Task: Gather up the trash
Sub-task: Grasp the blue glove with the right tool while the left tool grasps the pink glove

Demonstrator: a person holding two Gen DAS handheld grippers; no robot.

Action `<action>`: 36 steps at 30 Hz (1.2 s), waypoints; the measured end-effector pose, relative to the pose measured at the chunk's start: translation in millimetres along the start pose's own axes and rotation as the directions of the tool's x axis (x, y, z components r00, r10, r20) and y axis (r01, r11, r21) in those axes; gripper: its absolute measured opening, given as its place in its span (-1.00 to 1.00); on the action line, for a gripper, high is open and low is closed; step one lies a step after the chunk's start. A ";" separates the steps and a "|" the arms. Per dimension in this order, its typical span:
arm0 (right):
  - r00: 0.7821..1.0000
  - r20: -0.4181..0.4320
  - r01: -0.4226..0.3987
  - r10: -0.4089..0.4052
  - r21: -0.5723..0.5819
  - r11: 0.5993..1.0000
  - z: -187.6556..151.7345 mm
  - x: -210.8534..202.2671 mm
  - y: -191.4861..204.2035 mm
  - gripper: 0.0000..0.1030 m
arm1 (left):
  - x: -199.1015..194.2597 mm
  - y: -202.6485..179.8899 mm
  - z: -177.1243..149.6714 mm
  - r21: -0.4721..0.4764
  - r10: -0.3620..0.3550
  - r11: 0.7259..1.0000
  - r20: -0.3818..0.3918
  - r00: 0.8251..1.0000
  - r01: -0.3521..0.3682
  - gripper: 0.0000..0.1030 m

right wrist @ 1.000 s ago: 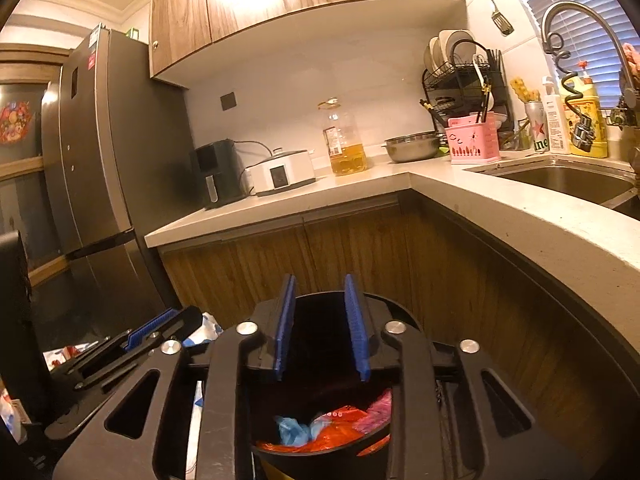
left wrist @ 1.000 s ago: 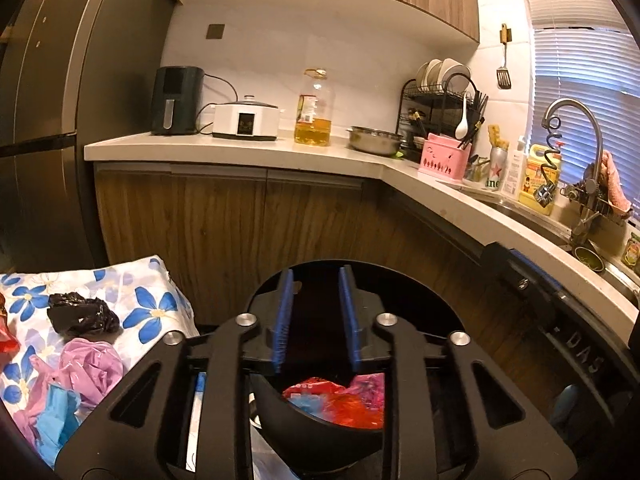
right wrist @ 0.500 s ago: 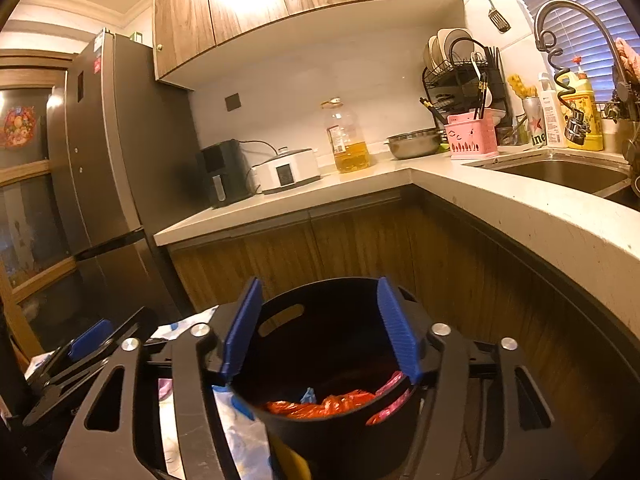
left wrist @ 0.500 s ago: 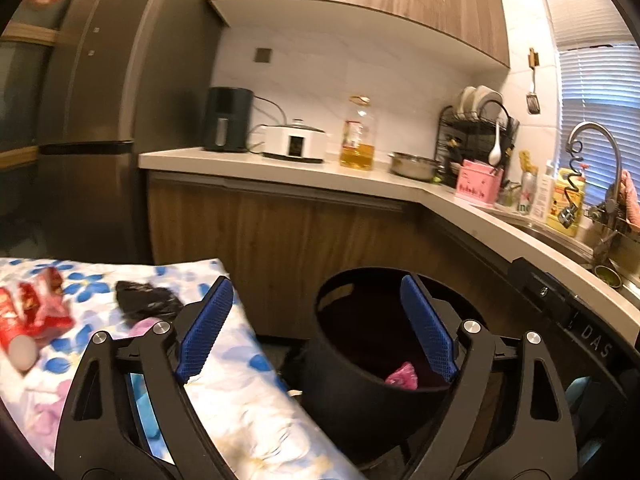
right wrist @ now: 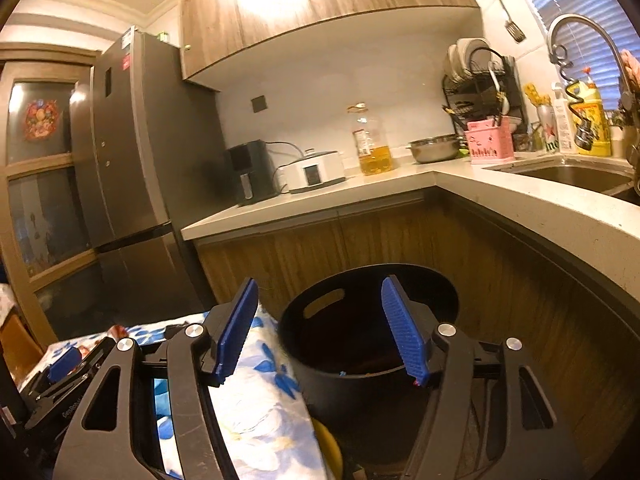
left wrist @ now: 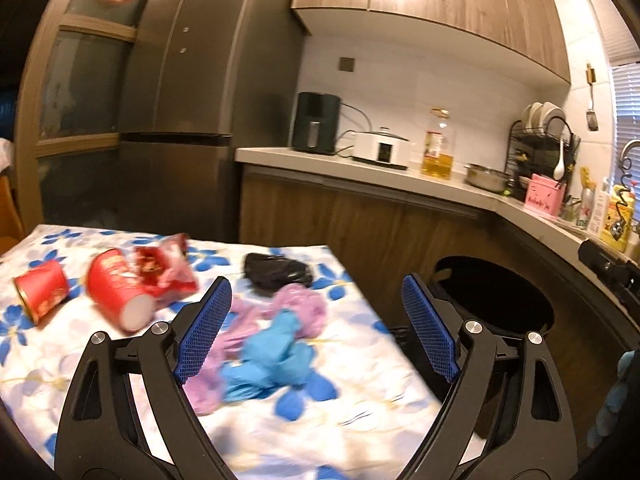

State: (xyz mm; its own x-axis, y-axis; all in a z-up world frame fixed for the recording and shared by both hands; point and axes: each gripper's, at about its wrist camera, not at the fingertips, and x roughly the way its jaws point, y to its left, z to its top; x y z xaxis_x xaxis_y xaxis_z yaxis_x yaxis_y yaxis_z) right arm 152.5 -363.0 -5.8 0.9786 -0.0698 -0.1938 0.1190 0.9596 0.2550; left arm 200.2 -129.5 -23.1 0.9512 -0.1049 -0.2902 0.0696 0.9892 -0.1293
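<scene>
Grippers both empty, jaws spread: left gripper (left wrist: pixel 316 328) lines up on blue wrapper (left wrist: pixel 272 356); right gripper (right wrist: pixel 320 328) waits over bin (right wrist: pixel 360 320).

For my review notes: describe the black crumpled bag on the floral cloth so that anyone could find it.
On the floral tablecloth, look along its far edge, towards the wooden cabinets. The black bag lies just beyond the purple bag; it is the only dark piece among red, purple and blue trash.

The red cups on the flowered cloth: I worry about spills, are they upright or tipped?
Tipped. Both red cups lie on their sides on the cloth.
</scene>
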 end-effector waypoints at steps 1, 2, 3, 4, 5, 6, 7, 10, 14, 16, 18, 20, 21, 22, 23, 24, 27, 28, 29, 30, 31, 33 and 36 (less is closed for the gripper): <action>1.000 0.001 -0.005 0.005 -0.006 1.000 -1.9 -1.6 4.0 0.24 | -1.9 5.6 -0.4 -0.003 0.009 1.000 -0.004 1.000 -0.009 0.66; 1.000 -0.001 -0.014 0.014 -0.010 1.000 -4.8 -2.8 9.9 0.24 | -3.9 11.4 -1.5 -0.007 0.015 1.000 -0.007 1.000 -0.015 0.66; 1.000 -0.007 -0.023 0.022 -0.011 1.000 -6.9 -3.4 13.6 0.24 | -6.7 19.3 -3.2 -0.011 0.024 1.000 -0.008 1.000 -0.024 0.66; 0.999 -0.015 -0.035 0.034 -0.012 0.999 -10.1 -3.4 18.7 0.24 | -9.7 27.1 -5.3 -0.012 0.036 0.999 -0.007 0.999 -0.036 0.66; 0.999 -0.022 -0.043 0.043 -0.014 0.999 -12.9 -3.4 22.6 0.24 | -11.2 30.7 -7.0 -0.011 0.043 0.999 -0.007 0.999 -0.043 0.66; 0.998 -0.036 -0.055 0.055 -0.020 0.998 -17.3 -2.3 29.4 0.24 | -13.0 38.0 -9.1 -0.010 0.060 0.998 -0.007 0.998 -0.060 0.66; 0.997 -0.046 -0.066 0.065 -0.026 0.997 -20.9 -1.2 34.9 0.24 | -14.9 43.4 -10.9 -0.008 0.074 0.997 -0.007 0.997 -0.074 0.66; 0.991 -0.084 -0.105 0.100 -0.052 0.993 -35.2 4.4 56.6 0.24 | -20.4 62.6 -15.6 -0.015 0.109 0.994 -0.015 0.994 -0.109 0.66; 0.976 -0.150 -0.171 0.157 -0.081 0.982 -58.2 16.5 88.8 0.24 | -29.2 89.1 -19.5 -0.045 0.139 0.989 -0.014 0.990 -0.140 0.66; 0.967 -0.176 -0.201 0.182 -0.097 0.975 -69.2 22.3 104.9 0.24 | -34.2 100.1 -20.2 -0.053 0.156 0.986 -0.008 0.988 -0.156 0.66; 0.959 -0.202 -0.223 0.199 -0.105 0.969 -78.7 29.9 118.4 0.22 | -38.2 109.9 -20.2 -0.058 0.174 0.983 -0.002 0.985 -0.174 0.66; 0.952 -0.230 -0.233 0.203 -0.111 0.966 -86.1 38.8 129.5 0.17 | -41.3 116.9 -20.0 -0.069 0.182 0.981 0.003 0.983 -0.181 0.66; 0.948 -0.244 -0.239 0.206 -0.111 0.965 -89.1 43.8 134.6 0.15 | -42.5 121.4 -20.3 -0.073 0.184 0.980 0.002 0.983 -0.183 0.66; 0.942 -0.261 -0.246 0.211 -0.110 0.963 -92.6 49.9 140.5 0.14 | -43.0 125.0 -20.2 -0.075 0.186 0.980 0.001 0.982 -0.186 0.66; 0.937 -0.276 -0.251 0.213 -0.113 0.961 -95.9 55.1 145.8 0.11 | -43.4 127.5 -20.2 -0.075 0.191 0.979 0.001 0.982 -0.190 0.66; 0.935 -0.284 -0.254 0.213 -0.119 0.960 -99.5 57.8 150.3 0.06 | -43.9 130.7 -20.1 -0.076 0.194 0.978 0.002 0.981 -0.194 0.66; 0.928 -0.313 -0.257 0.203 -0.141 0.956 -109.3 67.7 163.7 0.02 | -45.9 136.8 -20.7 -0.084 0.200 0.976 0.003 0.980 -0.199 0.66; 0.924 -0.323 -0.259 0.203 -0.138 0.956 -111.0 71.4 166.2 0.00 | -45.7 139.4 -20.9 -0.088 0.198 0.977 0.002 0.980 -0.197 0.66; 0.921 -0.331 -0.260 0.204 -0.135 0.956 -111.4 74.6 167.4 -0.04 | -44.9 139.7 -20.8 -0.088 0.197 0.977 0.000 0.980 -0.196 0.66; 0.917 -0.343 -0.262 0.205 -0.129 0.956 -112.9 78.7 169.0 -0.06 | -43.9 140.2 -21.2 -0.084 0.197 0.977 -0.003 0.980 -0.197 0.66; 0.914 -0.352 -0.261 0.203 -0.127 0.957 -114.2 81.8 170.5 -0.06 | -42.8 139.5 -21.8 -0.081 0.198 0.977 -0.007 0.980 -0.198 0.66; 0.906 -0.372 -0.264 0.202 -0.125 0.956 -117.5 88.7 172.3 -0.11 | -41.8 140.3 -23.5 -0.078 0.199 0.977 -0.013 0.980 -0.199 0.66; 0.891 -0.409 -0.267 0.195 -0.126 0.955 -124.2 97.7 175.4 -0.34 | -40.4 141.3 -24.9 -0.081 0.204 0.975 -0.023 0.979 -0.206 0.66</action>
State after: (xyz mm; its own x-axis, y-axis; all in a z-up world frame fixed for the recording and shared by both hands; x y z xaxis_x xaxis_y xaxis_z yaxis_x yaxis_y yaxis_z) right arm 248.0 -167.7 -97.7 0.8268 0.2365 -0.5104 -0.1690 0.9698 0.1757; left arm 164.1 11.9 -53.2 0.9381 0.0971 -0.3323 -0.1520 0.9780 -0.1432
